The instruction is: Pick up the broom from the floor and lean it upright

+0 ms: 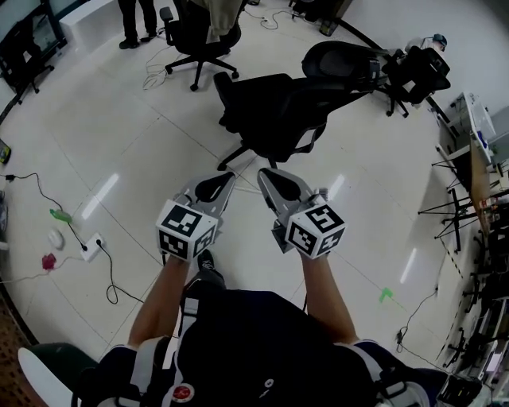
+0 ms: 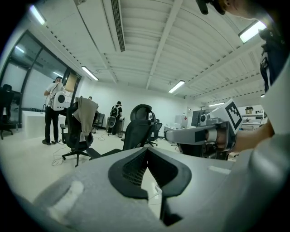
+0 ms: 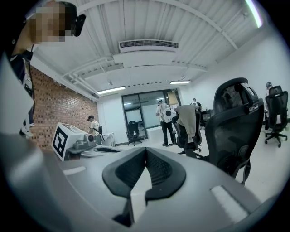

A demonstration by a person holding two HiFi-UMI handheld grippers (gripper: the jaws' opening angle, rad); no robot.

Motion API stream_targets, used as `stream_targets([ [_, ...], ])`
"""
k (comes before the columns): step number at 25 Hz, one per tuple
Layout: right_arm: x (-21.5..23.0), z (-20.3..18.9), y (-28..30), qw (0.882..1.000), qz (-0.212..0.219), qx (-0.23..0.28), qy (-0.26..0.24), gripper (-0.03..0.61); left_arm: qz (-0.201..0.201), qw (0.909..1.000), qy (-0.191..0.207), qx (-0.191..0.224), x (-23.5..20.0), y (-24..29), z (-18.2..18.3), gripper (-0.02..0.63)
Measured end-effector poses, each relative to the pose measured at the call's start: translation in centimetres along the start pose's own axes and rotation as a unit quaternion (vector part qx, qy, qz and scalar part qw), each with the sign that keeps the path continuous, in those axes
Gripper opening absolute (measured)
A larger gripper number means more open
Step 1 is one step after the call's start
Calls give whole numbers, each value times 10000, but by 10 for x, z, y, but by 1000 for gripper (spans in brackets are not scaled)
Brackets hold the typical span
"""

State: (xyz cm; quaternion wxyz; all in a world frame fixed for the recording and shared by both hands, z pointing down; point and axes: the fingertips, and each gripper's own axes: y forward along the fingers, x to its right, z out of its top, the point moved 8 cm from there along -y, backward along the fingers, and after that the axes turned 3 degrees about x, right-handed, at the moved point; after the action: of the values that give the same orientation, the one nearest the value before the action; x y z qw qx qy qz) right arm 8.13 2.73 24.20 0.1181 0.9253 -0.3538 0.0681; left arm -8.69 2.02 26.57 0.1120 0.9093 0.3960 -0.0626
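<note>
No broom shows in any view. In the head view my left gripper [image 1: 225, 176] and right gripper [image 1: 264, 172] are held side by side at about waist height over the white tiled floor, both pointing at a black office chair [image 1: 278, 111]. The left gripper [image 2: 146, 148] has its jaws together with nothing between them. My right gripper [image 3: 146, 149] is likewise shut and empty. Each gripper view catches the other gripper off to the side, the right gripper [image 2: 199, 133] and the left gripper [image 3: 74, 142].
More black chairs stand behind, one draped with a coat [image 1: 199, 36] and another at the back right [image 1: 350, 60]. A power strip with cables [image 1: 91, 246] lies on the floor at left. A person [image 1: 135, 20] stands far back. Tripods and desks [image 1: 453, 215] line the right side.
</note>
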Motion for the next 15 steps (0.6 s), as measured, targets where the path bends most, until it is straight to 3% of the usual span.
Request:
stream_targets([
  [8, 32, 2, 55, 9986, -462, -253, -44, 3, -350, 9993, -69, -78, -69, 38, -2, 0],
  [15, 70, -17, 99, 9971, -434, -632, -17, 3, -154, 9994, -139, -277, -118, 64, -16, 0],
])
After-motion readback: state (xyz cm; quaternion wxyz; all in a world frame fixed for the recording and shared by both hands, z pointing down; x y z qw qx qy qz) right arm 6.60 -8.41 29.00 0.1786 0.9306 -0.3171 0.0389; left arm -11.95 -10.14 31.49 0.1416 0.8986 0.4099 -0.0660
